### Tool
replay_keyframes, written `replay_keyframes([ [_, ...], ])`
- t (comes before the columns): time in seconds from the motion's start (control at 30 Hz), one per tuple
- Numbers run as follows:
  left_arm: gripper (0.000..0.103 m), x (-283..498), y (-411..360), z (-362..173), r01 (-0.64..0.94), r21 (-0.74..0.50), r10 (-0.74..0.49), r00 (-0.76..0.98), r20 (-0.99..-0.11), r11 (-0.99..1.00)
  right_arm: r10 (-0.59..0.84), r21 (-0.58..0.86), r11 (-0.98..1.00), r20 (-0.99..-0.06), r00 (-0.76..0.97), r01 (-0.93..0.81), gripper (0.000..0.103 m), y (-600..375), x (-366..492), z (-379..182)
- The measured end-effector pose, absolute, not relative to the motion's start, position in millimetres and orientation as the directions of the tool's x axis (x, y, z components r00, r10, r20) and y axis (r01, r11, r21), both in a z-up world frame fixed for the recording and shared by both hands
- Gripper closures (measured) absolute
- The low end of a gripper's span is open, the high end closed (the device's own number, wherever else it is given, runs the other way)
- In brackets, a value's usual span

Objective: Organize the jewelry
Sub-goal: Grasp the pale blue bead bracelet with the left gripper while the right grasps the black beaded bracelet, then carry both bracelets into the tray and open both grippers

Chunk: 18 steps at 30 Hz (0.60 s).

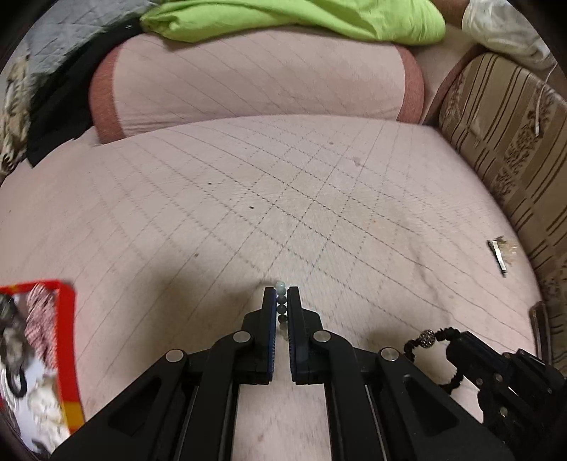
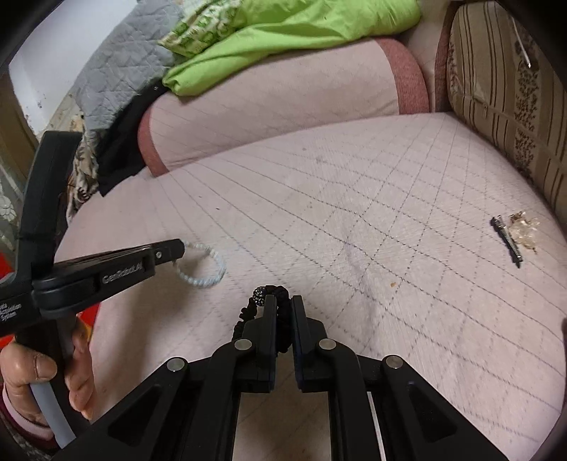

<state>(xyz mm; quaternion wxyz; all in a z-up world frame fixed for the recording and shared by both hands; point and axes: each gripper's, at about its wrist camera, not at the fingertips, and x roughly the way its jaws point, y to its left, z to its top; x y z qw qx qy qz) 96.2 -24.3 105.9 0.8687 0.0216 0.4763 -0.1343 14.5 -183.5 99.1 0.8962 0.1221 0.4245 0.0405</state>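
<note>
My left gripper [image 1: 281, 296] is shut on a pale bead bracelet [image 1: 281, 301], whose beads show between the fingertips. In the right wrist view the same gripper [image 2: 179, 250] holds that pale bracelet [image 2: 209, 273] just over the pink bed cover. My right gripper [image 2: 283, 305] is shut on a black braided bracelet [image 2: 273, 292] with a sparkly bead; it also shows in the left wrist view [image 1: 430, 337] at the lower right. A red-rimmed box [image 1: 67, 340] with jewelry inside sits at the far left.
A hair clip with a clear ornament [image 2: 514, 235] lies on the bed [image 2: 354, 230] at the right. A pink bolster [image 1: 248, 78] with green cloth [image 1: 301, 17] on it lies at the back. A striped cushion [image 1: 514, 142] borders the right.
</note>
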Motion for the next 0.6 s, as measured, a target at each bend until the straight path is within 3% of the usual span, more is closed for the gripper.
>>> replay_keyframes([
  [0.23,0.098,45.1,0.9,144.9,0.231,-0.126,-0.237,0.558,-0.795,0.965,0.181,0.247,0.969,-0.734,0.655,0.009,0.094,-169.1,-16.8,122.8],
  [0.6,0.098,-35.3,23.6,178.4,0.178,-0.064,-0.165,0.637,-0.753,0.982,0.189,0.218,0.975,-0.701,0.688,-0.046,0.094,-141.1,-60.7,157.2],
])
